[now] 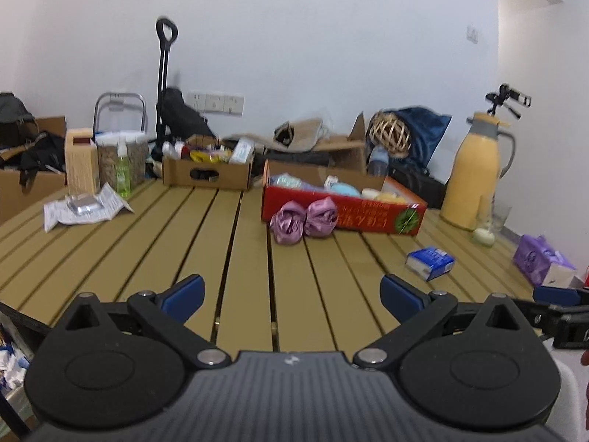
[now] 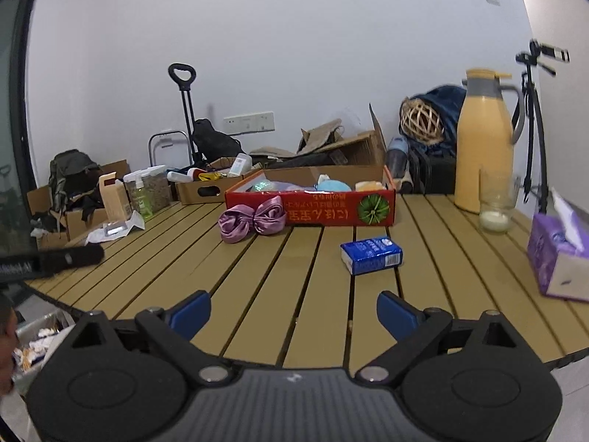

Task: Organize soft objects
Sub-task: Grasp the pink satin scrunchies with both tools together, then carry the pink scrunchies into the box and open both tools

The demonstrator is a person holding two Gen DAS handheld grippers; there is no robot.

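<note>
Scrunchies (image 1: 303, 221), two purple satin ones, are seen side by side on the slatted table (image 1: 206, 243), touching the red box (image 1: 368, 217); their pair runs along the box's front wall. Red-box print is upside down, unreadable. A tissue box (image 2: 556, 258) is shown fully only by the right view. Left gripper (image 1: 292, 294) and right gripper (image 2: 293, 311) are spread wide, empty.
</note>
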